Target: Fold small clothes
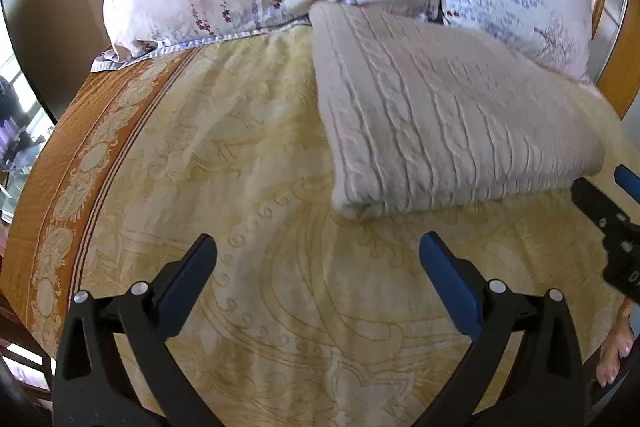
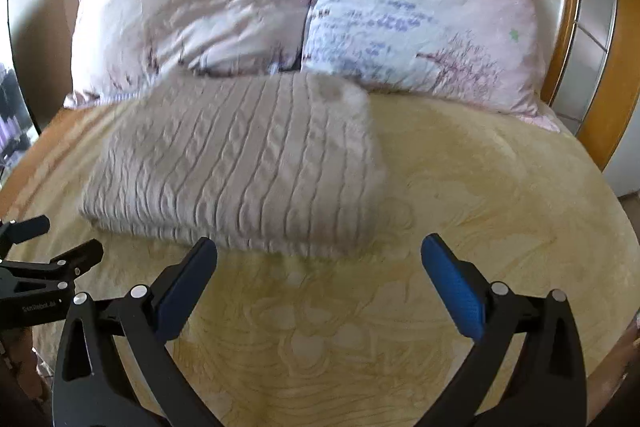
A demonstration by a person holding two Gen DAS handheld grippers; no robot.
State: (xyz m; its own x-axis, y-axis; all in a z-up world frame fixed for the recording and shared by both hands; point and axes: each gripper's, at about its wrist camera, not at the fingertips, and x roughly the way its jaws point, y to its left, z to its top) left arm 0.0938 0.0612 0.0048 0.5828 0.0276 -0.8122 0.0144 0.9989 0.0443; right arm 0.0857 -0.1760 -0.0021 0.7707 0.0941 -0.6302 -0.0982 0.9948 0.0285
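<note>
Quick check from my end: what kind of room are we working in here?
Most likely a bedroom: two floral pillows lean at the head of a bed with a yellow patterned bedspread, and a folded cable-knit sweater lies on it.

A bed with a yellow patterned blanket carries everything. A folded grey knitted sweater lies flat on the blanket. Behind it, 2 flowery pillows lie side by side, touching each other.
</note>
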